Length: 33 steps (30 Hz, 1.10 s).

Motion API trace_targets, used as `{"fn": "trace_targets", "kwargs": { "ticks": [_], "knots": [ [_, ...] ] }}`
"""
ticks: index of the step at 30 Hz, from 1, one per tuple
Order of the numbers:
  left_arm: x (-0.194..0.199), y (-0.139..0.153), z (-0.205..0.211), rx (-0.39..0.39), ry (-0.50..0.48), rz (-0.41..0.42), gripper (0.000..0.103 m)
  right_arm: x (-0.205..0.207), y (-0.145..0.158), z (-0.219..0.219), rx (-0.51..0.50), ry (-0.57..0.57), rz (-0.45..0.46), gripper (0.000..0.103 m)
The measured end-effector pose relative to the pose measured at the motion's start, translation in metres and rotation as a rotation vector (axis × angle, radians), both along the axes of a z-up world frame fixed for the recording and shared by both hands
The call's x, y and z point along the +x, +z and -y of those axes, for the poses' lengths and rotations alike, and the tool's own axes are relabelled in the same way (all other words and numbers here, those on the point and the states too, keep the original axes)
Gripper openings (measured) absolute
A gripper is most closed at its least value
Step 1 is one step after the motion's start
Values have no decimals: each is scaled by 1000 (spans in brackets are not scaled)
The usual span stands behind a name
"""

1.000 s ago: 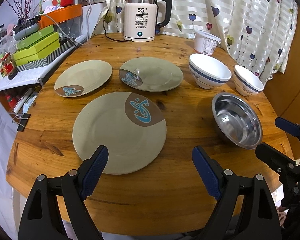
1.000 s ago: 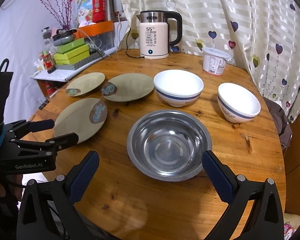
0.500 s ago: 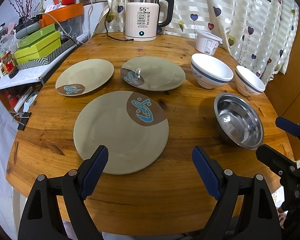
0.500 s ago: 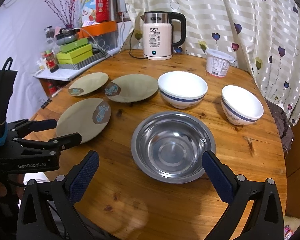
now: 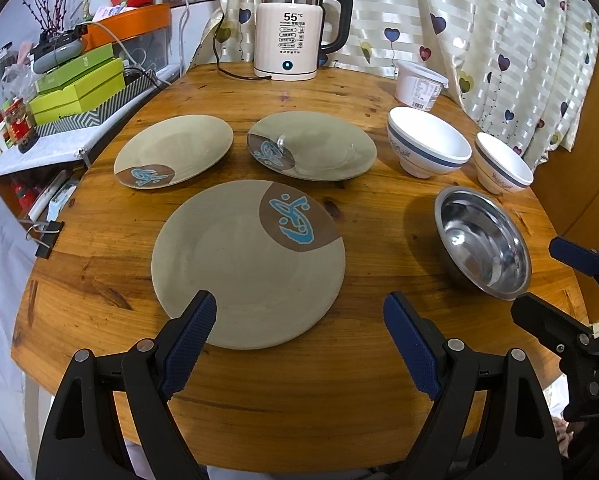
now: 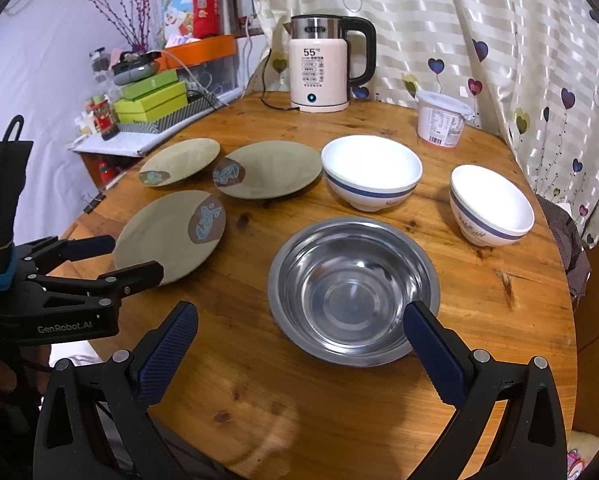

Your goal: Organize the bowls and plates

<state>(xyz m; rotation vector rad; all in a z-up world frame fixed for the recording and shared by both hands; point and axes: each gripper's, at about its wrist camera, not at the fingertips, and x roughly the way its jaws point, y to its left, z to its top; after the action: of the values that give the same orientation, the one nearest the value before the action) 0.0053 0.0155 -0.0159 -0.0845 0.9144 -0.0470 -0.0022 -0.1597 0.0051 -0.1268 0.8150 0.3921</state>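
Three olive plates with brown-and-blue patches lie on the round wooden table: a large near one (image 5: 247, 264) (image 6: 171, 236), a far left one (image 5: 175, 150) (image 6: 181, 161) and a far middle one (image 5: 313, 150) (image 6: 269, 174). A steel bowl (image 5: 483, 240) (image 6: 353, 288) sits near the front right. Two white bowls with blue bands stand behind it, a larger (image 5: 427, 146) (image 6: 371, 170) and a smaller (image 5: 503, 162) (image 6: 491, 204). My left gripper (image 5: 299, 338) (image 6: 103, 258) is open and empty above the large plate's near edge. My right gripper (image 6: 301, 350) (image 5: 547, 280) is open and empty, just before the steel bowl.
An electric kettle (image 5: 295, 32) and a white lidded tub (image 5: 419, 86) stand at the table's (image 5: 279, 392) back. Green boxes (image 5: 79, 80) and clutter fill a shelf on the left. A heart-print curtain (image 5: 479, 20) hangs behind and to the right.
Both grippers have drifted slightly; the views shifted a little. No dish has moved, and both stay open.
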Motion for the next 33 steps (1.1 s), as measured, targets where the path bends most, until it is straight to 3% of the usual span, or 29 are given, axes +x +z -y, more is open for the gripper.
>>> {"fn": "trace_targets", "kwargs": {
  "ticks": [22,33],
  "knots": [
    [5,6,-23,-53,29,45,86,12,8,-20,-14,31,-5,103],
    [15,6,-62,-79,111,63,86,30,6,-44,-31,74,-12,103]
  ]
}}
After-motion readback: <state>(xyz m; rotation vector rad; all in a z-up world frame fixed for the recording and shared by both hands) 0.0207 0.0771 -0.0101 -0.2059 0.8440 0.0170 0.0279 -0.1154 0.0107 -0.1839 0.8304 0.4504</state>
